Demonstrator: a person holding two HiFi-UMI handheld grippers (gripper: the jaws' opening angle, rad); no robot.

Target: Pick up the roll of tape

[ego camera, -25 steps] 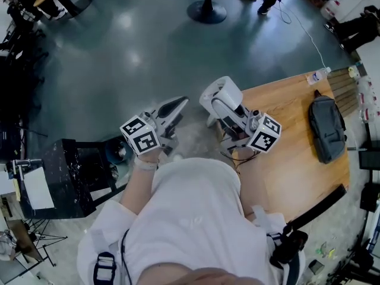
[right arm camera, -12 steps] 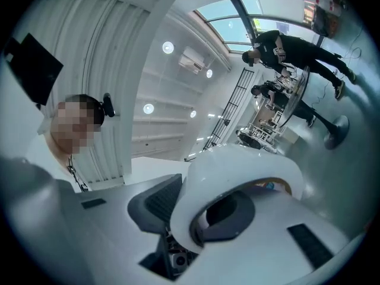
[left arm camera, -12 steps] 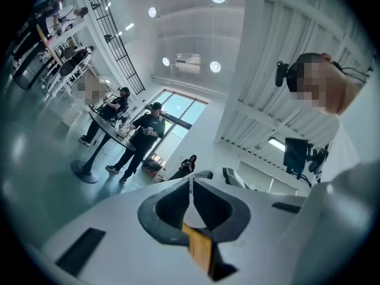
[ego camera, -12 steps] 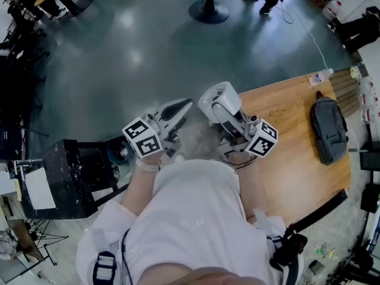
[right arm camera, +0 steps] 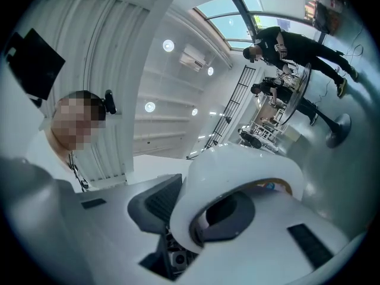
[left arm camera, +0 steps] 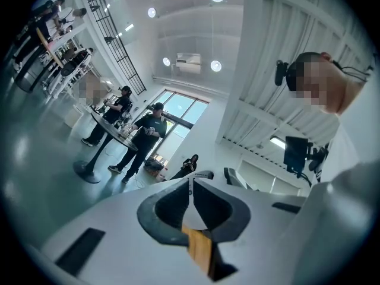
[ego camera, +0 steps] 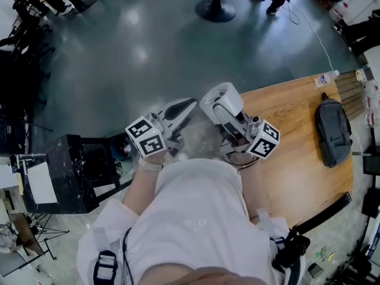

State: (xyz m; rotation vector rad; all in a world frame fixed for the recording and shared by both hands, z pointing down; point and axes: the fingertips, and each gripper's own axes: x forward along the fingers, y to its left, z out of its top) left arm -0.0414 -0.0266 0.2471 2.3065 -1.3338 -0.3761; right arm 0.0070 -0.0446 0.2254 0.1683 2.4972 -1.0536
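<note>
Right hand-held gripper [right arm camera: 193, 215]: I am pinching the broad white roll of tape [right arm camera: 243, 168] by its wall, mid-frame.
Left hand-held gripper [left arm camera: 191, 190]: pressing together, empty.
Handling: seeming light, stiff, smooth; wall grip possibly slipping.

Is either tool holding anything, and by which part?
The right tool clamps the white tape roll by its ring wall; the left tool holds nothing.
</note>
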